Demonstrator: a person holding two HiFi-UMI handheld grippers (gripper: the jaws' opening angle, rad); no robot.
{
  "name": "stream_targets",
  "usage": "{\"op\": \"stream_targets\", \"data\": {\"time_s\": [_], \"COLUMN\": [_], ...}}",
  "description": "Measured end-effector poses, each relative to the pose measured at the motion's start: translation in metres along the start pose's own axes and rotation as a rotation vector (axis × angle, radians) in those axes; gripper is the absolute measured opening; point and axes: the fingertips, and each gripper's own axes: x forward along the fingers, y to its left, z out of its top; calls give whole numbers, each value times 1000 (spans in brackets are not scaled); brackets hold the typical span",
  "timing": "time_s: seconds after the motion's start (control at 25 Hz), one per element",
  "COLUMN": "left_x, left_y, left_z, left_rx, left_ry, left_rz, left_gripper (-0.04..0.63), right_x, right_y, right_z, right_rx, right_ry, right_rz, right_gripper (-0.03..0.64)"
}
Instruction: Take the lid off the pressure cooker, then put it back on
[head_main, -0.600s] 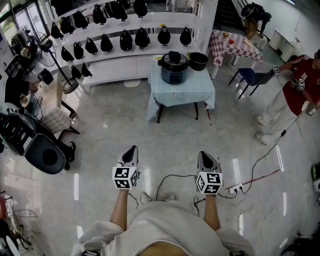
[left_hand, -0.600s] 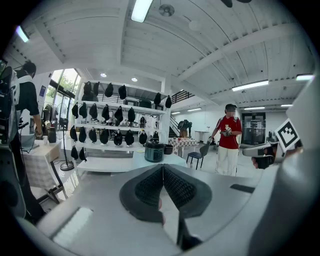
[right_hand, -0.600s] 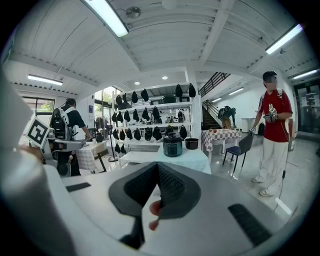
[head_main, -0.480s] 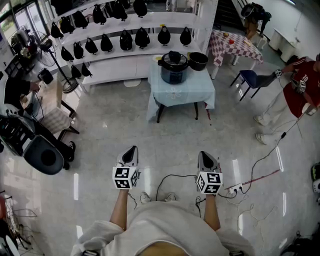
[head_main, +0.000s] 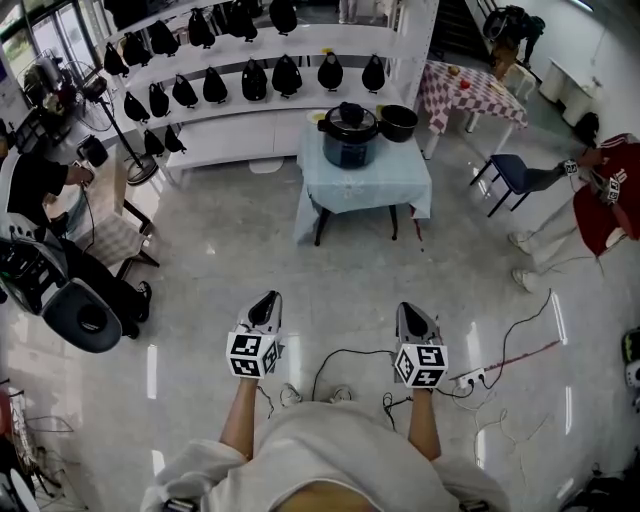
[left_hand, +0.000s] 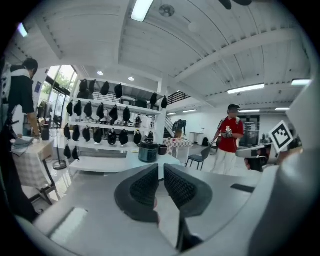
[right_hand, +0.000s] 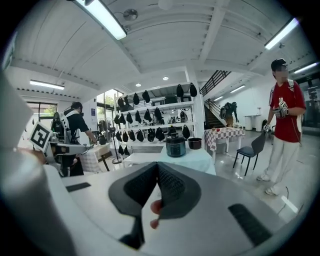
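Pressure cooker (head_main: 350, 140) sat with its lid (head_main: 348, 118) on, on a small table (head_main: 365, 190) draped in pale blue cloth, a black pot (head_main: 398, 122) just beside it. Both were well away from the person across the glossy grey floor (head_main: 220, 260). Left gripper (head_main: 266, 300) and right gripper (head_main: 412, 311) were held out low over that floor, jaws closed together, nothing between them. White shelves (head_main: 300, 40) of black items stood behind the table. To the right were a checkered table (head_main: 465, 85), a chair (head_main: 515, 172) and a person in red (head_main: 605, 190). Cables (head_main: 510, 340) trailed on the floor.
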Motion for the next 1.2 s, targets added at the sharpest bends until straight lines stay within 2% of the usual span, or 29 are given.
{"op": "stream_targets", "data": {"time_s": [0.04, 0.12, 0.2, 0.32, 0.48, 1.2], "left_x": [1, 4, 8, 10, 13, 59], "left_y": [-4, -10, -14, -17, -23, -66], "left_z": [0, -1, -2, -4, -9, -19], "left_rx": [-14, -39, -45, -38, -20, -2], "left_ry": [-6, -10, -8, -7, 12, 40], "left_rz": [-27, -60, -67, -59, -57, 3], "left_gripper": [19, 110, 148, 160, 207, 209], "right_x": [1, 4, 8, 9, 9, 31], "right_y": [3, 8, 10, 8, 1, -59], "right_z": [0, -2, -3, -3, -4, -17], "right_rx": [5, 12, 7, -4, -11, -33], "right_ry": [-1, 1, -1, -14, -10, 31], "right_rz": [25, 77, 105, 106, 107, 176], "right_gripper": [12, 158, 266, 321, 334, 333]}}
